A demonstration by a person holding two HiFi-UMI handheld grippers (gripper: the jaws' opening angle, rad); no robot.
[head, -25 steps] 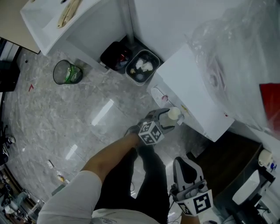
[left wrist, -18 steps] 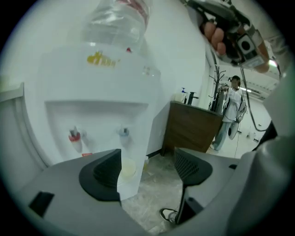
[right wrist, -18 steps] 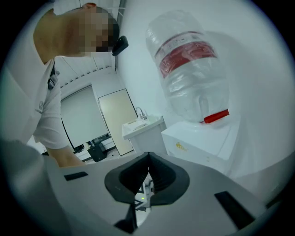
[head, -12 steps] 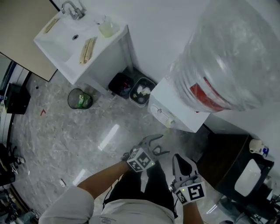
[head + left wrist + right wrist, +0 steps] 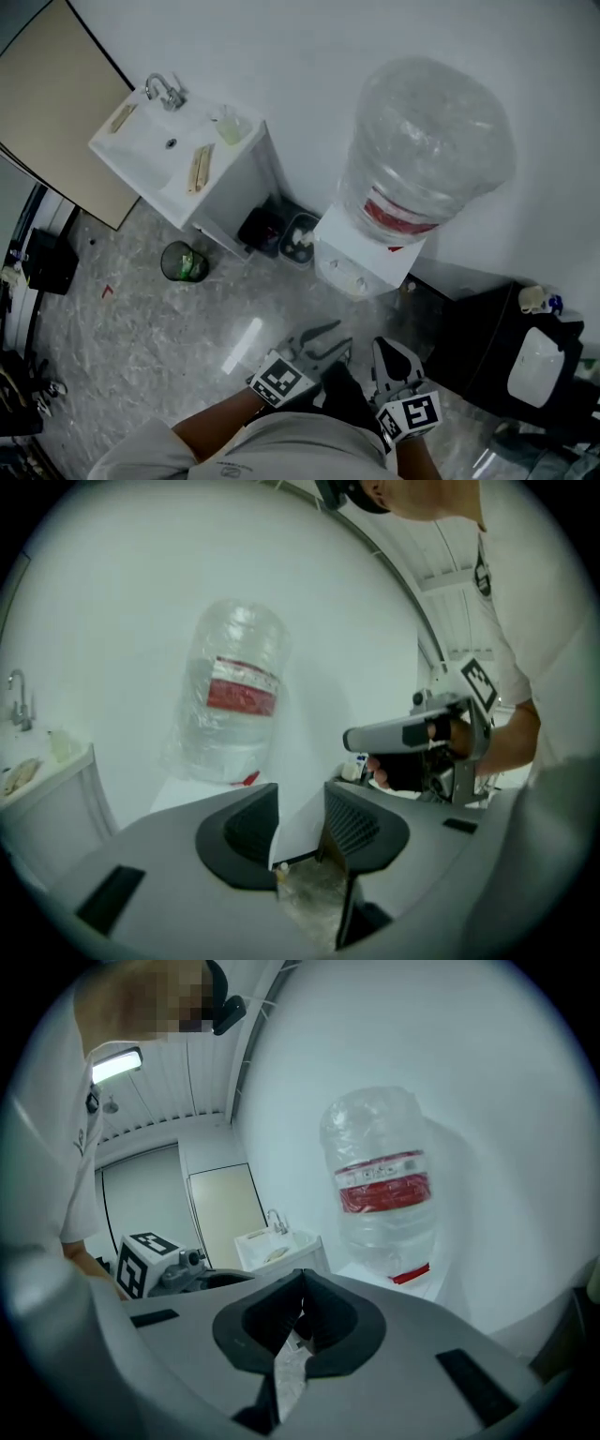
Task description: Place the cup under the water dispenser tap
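The water dispenser (image 5: 367, 251) stands against the white wall with a big clear bottle (image 5: 427, 141) on top. A small pale cup (image 5: 355, 280) sits at its front panel by the taps, too small to make out clearly. My left gripper (image 5: 331, 338) hangs well back from it above the floor; its jaws are closing and nothing is between them. In the left gripper view the left gripper (image 5: 300, 803) frames the dispenser body (image 5: 298, 822) and bottle (image 5: 234, 700). My right gripper (image 5: 386, 345) is beside it, shut and empty. The right gripper (image 5: 300, 1305) faces the bottle (image 5: 380, 1180).
A white sink cabinet (image 5: 217, 187) stands left of the dispenser, with two dark bins (image 5: 281, 234) between them and a green wire bin (image 5: 183, 262) on the grey floor. A dark table (image 5: 478, 328) with white items is at the right.
The left gripper let go of the cup at the dispenser front and drew back from it. Both grippers and the head camera rose, so the whole dispenser now shows.
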